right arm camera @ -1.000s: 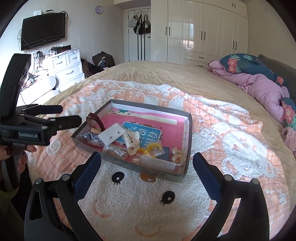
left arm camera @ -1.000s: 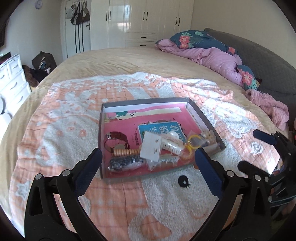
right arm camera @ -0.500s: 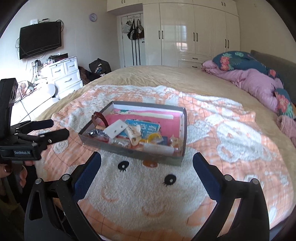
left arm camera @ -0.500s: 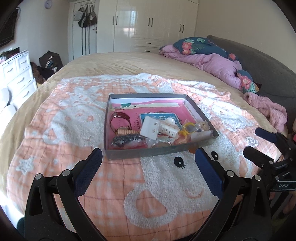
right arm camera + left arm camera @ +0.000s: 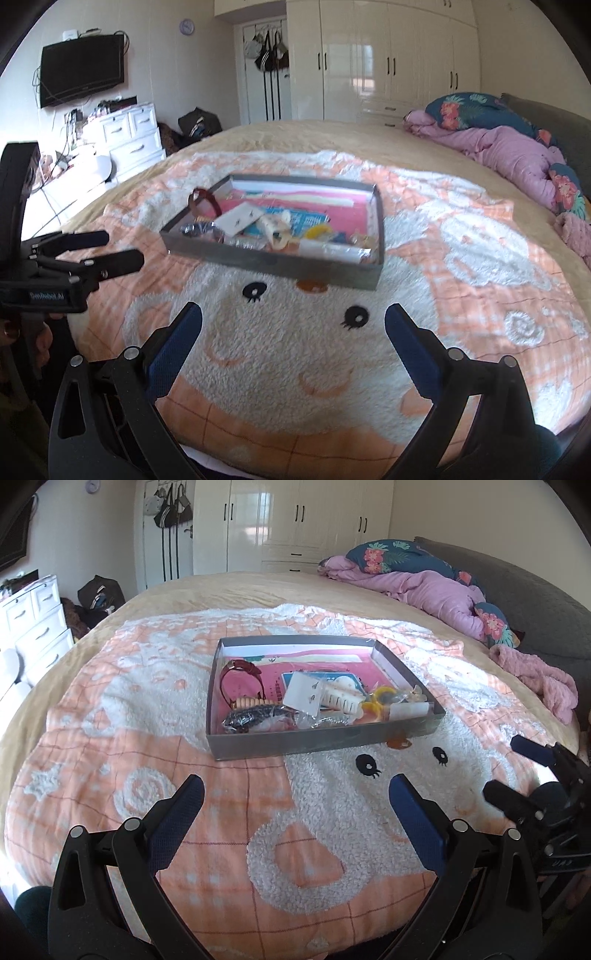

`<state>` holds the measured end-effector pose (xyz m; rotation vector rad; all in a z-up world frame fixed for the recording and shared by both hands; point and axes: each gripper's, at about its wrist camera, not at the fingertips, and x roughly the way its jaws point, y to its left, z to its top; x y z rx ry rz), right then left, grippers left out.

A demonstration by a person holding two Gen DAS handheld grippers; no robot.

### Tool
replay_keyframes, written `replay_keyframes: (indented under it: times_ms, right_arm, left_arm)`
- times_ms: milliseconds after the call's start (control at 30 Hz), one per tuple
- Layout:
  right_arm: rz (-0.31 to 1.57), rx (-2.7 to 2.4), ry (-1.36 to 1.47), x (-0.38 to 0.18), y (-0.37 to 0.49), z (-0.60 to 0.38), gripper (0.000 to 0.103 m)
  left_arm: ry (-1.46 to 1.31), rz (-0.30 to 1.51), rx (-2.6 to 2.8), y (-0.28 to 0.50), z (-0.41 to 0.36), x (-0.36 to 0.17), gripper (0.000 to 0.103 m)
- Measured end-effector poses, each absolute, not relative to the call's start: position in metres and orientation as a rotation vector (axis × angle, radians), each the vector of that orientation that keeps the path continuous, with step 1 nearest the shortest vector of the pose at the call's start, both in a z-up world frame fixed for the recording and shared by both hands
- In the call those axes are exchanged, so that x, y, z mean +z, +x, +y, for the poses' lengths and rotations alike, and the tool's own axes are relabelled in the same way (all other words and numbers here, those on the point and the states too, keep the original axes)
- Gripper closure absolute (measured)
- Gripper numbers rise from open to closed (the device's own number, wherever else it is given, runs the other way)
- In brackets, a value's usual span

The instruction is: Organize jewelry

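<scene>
While you hold both tools low over the blanket (image 5: 295,867), your left gripper (image 5: 293,805) and your right gripper (image 5: 293,325) stand wide apart at the tips and carry nothing. A second ago they were close up to the gray box (image 5: 321,740); now you have pulled them back, so the box looks smaller and sits well away from both. All the jewelry is inside it, heaped at the near end: a dark red bracelet (image 5: 242,675), a white earring card (image 5: 304,698), a yellow ring (image 5: 382,694). Far behind lie the pink quilt (image 5: 424,590) and the white wardrobe (image 5: 295,520). Pulling back fits a finished job or a pause.
</scene>
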<state>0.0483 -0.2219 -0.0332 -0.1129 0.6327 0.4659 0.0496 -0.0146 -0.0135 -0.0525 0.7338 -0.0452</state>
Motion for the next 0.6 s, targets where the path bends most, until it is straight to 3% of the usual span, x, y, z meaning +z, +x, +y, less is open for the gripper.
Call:
replay_keyframes:
  times_ms: [600]
  right_arm:
    - [0.647,0.457,-0.098,-0.0397,0.0561,-0.2231,0.004]
  left_arm:
    - [-0.052,0.755,-0.022,0.0529,-0.0129,-0.0201,0.009]
